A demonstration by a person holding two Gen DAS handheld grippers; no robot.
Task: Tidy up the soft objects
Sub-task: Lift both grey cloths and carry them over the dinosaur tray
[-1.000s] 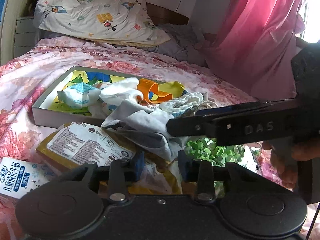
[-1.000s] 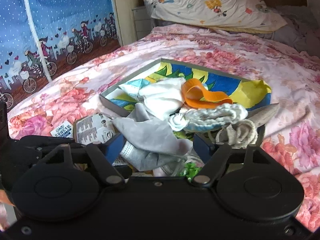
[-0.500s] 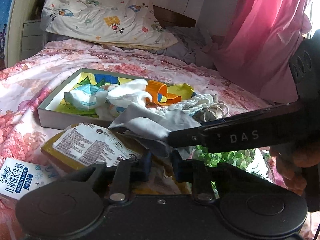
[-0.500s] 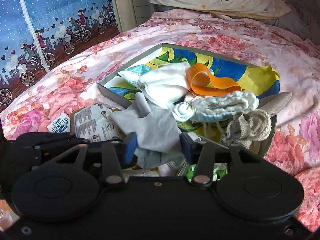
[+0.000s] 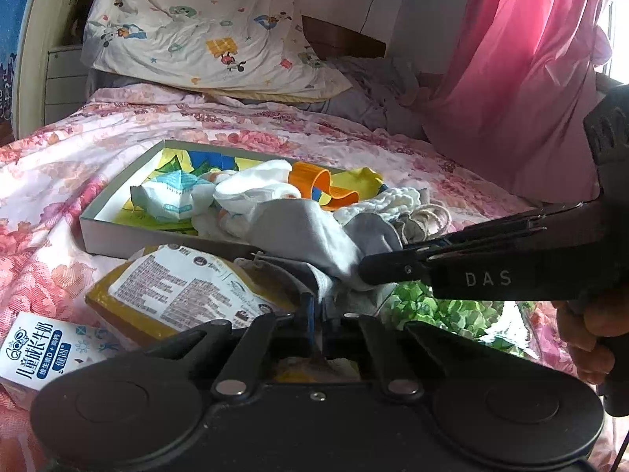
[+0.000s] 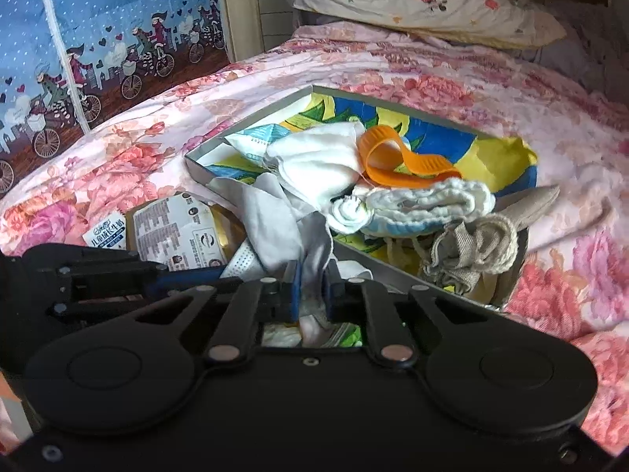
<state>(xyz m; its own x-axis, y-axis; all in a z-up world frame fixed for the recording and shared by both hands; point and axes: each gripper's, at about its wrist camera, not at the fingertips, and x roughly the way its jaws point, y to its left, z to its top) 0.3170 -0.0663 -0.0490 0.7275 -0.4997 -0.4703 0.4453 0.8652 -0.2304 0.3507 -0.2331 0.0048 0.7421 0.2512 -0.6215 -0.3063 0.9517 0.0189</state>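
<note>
Grey, limp cloth [image 6: 275,228], draped over the near rim of a shallow box [image 6: 243,120] and spilling onto the flowered bedspread [image 6: 412,67]. Pinched at its lower hem by the right gripper [image 6: 310,287], blue pads just drawn together with fabric between them. In the left wrist view, same grey cloth [image 5: 302,232] caught also by the left gripper [image 5: 316,310], jaws just closed to a narrow slit on a fold of it; right gripper [image 5: 369,269] reaching in from the right edge, held in a hand [image 5: 589,334].

Inside the box: white cloth [image 6: 314,157], orange strap [image 6: 397,161] curled on top, rolled white knit piece [image 6: 424,204] at the near side, beige cord bundle [image 6: 468,247] at the near right corner, a small printed packet [image 5: 169,196] toward the left.

Just beside the box on the bedspread: a yellow pouch with a white label [image 5: 177,291], a milk carton [image 5: 35,346] near it, some green patterned thing [image 5: 444,306] partly hidden beneath the right gripper.

Farther off: cartoon-print pillow [image 5: 204,31] at the head of the bed, pink curtain [image 5: 523,70] on one side, blue bicycle-print panel [image 6: 98,39] on the other.
</note>
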